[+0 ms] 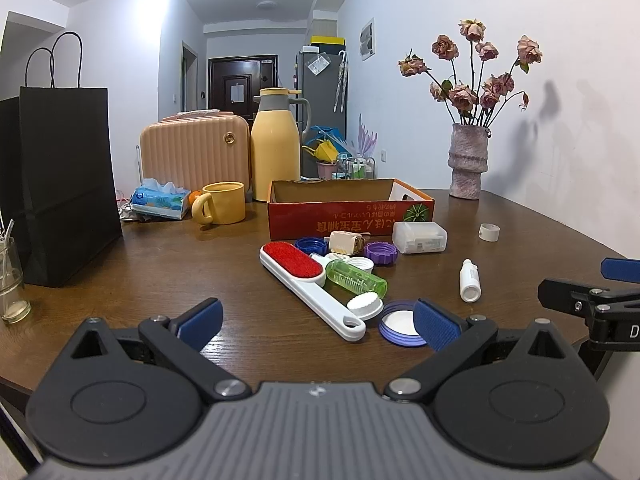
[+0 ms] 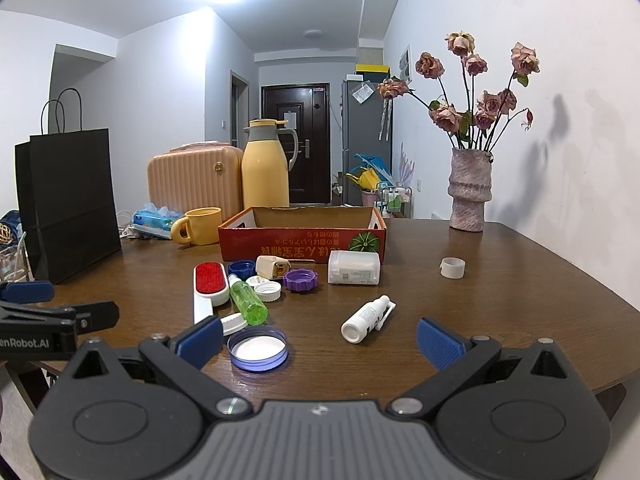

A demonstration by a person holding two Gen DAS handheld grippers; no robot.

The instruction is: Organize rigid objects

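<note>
Nothing is held yet: the left tool (image 1: 318,322) and the right tool (image 2: 320,336) are spread wide. Probably the white bottle (image 2: 366,320) near the counter's (image 2: 520,300) front edge must be gripped first and carried to the red box (image 2: 304,240).

Bare table (image 2: 520,300) lies open to the right, holding only a white ring (image 2: 452,267). Straight ahead, a clutter of caps and a lint brush (image 1: 308,286) crowds the approach to the red box (image 2: 302,240). Vase (image 2: 470,190) stands behind.
</note>
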